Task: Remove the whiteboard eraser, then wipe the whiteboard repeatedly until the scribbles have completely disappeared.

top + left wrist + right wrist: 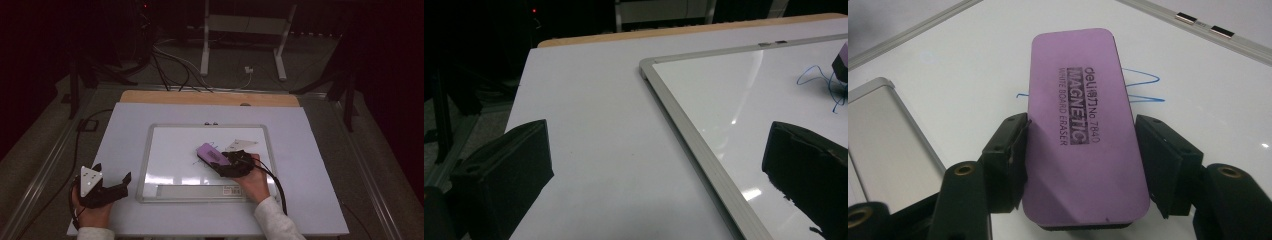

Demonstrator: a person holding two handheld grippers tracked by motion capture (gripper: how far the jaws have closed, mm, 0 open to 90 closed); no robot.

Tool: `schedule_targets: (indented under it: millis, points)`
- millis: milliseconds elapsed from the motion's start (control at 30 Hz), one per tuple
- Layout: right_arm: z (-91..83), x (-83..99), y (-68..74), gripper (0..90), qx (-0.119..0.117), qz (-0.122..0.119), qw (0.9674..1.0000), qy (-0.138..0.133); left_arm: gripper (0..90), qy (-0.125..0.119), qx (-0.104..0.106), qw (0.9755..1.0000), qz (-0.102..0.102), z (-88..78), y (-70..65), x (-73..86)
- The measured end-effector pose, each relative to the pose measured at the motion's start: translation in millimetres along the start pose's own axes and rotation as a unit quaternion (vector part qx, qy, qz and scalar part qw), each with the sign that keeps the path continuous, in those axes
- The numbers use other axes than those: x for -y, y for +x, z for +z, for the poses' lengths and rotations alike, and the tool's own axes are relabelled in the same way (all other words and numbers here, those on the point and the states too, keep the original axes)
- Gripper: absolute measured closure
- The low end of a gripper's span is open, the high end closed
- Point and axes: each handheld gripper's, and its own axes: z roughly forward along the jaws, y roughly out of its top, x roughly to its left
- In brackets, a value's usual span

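Observation:
A purple magnetic whiteboard eraser (212, 154) (1083, 125) lies flat on the whiteboard (145, 165), over a blue pen scribble (1143, 82). My right gripper (222, 162) (1082, 130) is shut on the eraser, one jaw on each long side. My left gripper (113, 172) (659, 135) rests open on the white table sheet, left of the whiteboard's frame (684, 135), with nothing between its jaws. The left gripper view catches a corner of the eraser (841, 55) and the scribble (819, 75) at its far right.
A grey pen tray (195, 191) runs along the whiteboard's near edge. The white sheet (310, 200) covers the table, with a wooden strip (210, 97) at the back. Behind the table stand a metal frame (245, 30) and loose cables (170, 65) on the floor.

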Motion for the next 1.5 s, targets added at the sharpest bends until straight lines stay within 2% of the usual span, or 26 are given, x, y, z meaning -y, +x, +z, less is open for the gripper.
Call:
schedule_targets:
  millis: [567,867,1033,1200,1433,1500]
  points:
    - [11.1,1.7,10.2,41.3,-0.012,-0.012,0.9997,0.020,0.6,0.002,0.000,1.0000,0.000,0.8,-0.4,0.1]
    - [12.8,1.8,15.5,41.3,-0.019,-0.020,0.9994,0.021,0.6,0.001,-0.001,1.0000,0.000,0.2,-0.2,0.2]
    - [14.8,1.3,22.7,41.3,-0.029,-0.038,0.9986,0.021,0.6,0.002,-0.001,1.0000,0.000,0.3,-0.1,0.3]
    - [20.9,2.8,25.4,41.3,-0.019,-0.049,0.9980,0.036,0.6,0.002,-0.001,1.0000,0.000,0.2,0.1,0.3]
    - [22.2,0.9,21.6,40.2,-0.030,-0.030,0.9979,0.050,0.6,0.001,0.000,1.0000,0.000,0.2,0.0,0.2]
    - [22.7,-0.4,21.5,33.4,-0.029,-0.033,0.9976,0.053,0.6,0.001,-0.001,1.0000,0.000,0.2,-0.1,0.2]
